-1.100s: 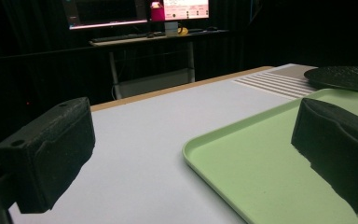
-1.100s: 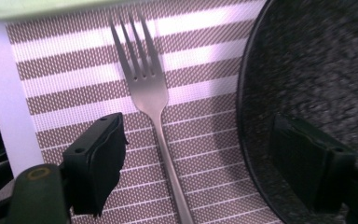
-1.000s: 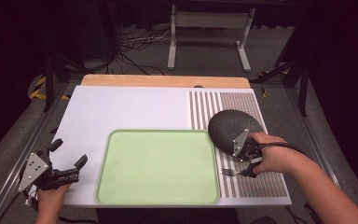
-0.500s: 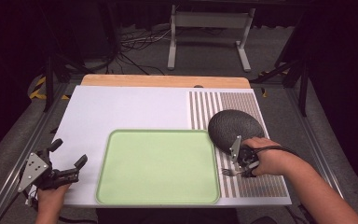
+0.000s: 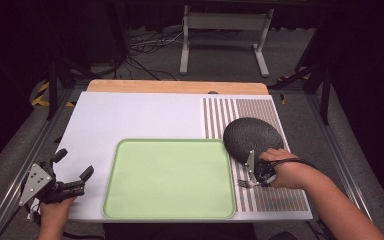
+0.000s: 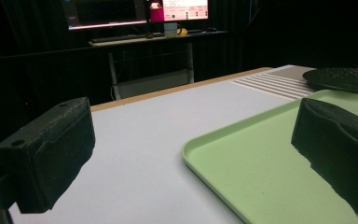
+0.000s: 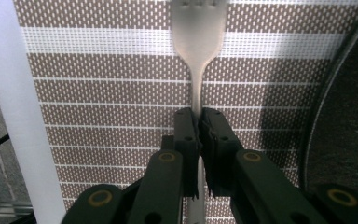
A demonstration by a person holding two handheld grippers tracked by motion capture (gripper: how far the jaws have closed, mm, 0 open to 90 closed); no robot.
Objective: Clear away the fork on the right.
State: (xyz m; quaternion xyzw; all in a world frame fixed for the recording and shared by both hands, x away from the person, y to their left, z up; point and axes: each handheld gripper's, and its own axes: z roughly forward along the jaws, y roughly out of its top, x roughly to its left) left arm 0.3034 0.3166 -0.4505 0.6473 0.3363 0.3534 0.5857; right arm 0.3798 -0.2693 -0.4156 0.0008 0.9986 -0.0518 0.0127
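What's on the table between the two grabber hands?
The green tray lies between the left gripper and the right gripper, which pinches a fork. The high view shows it, with nothing on it.

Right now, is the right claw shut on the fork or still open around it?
Shut on it. The right claw has just closed, both pads pressed against the fork handle, which lies on the striped mat.
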